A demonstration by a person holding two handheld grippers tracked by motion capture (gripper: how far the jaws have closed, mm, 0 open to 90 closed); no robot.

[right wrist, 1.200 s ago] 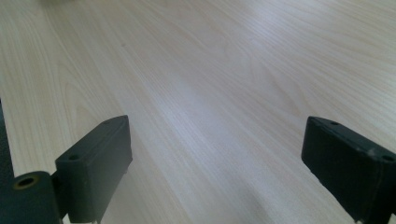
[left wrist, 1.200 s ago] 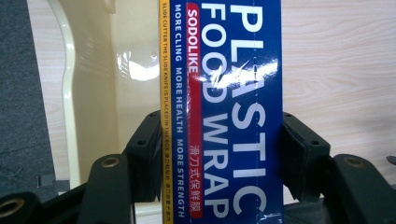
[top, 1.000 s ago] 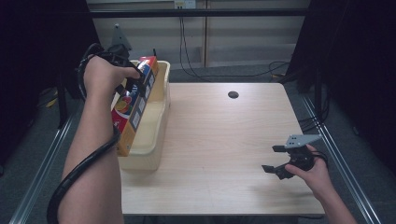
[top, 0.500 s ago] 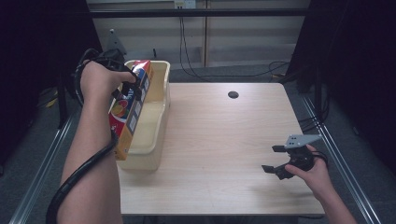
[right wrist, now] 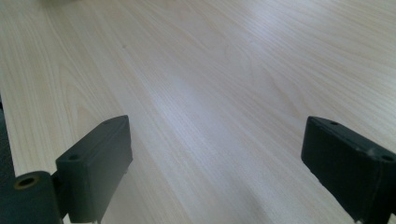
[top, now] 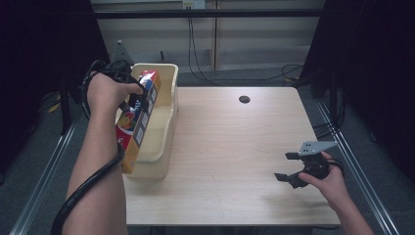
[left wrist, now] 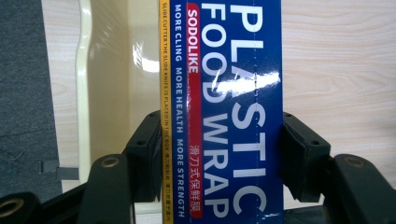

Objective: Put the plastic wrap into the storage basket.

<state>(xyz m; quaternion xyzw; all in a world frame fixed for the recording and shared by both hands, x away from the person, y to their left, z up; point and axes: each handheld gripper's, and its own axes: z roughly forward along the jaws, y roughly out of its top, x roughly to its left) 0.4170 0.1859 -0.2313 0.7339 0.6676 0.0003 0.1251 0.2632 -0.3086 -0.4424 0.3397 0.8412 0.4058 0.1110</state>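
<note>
At nine o'clock on the table (top: 235,147), our left gripper (top: 133,98) clamps the food-wrap box (left wrist: 224,112) above the cream bin (top: 164,142). We are probably lowering it in; next we ease down and release. Our right gripper (top: 292,169) waits at four o'clock, gaping and empty.

Light wooden bench (top: 230,147) with a dark round hole (top: 244,99) near its far edge; black cables (top: 195,54) hang behind it; grey floor (top: 29,161) alongside.

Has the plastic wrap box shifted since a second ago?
Yes. The plastic wrap box has shifted slightly toward the left wall of the cream bin, away from its right rim, clamped in the left hand-held gripper.
</note>
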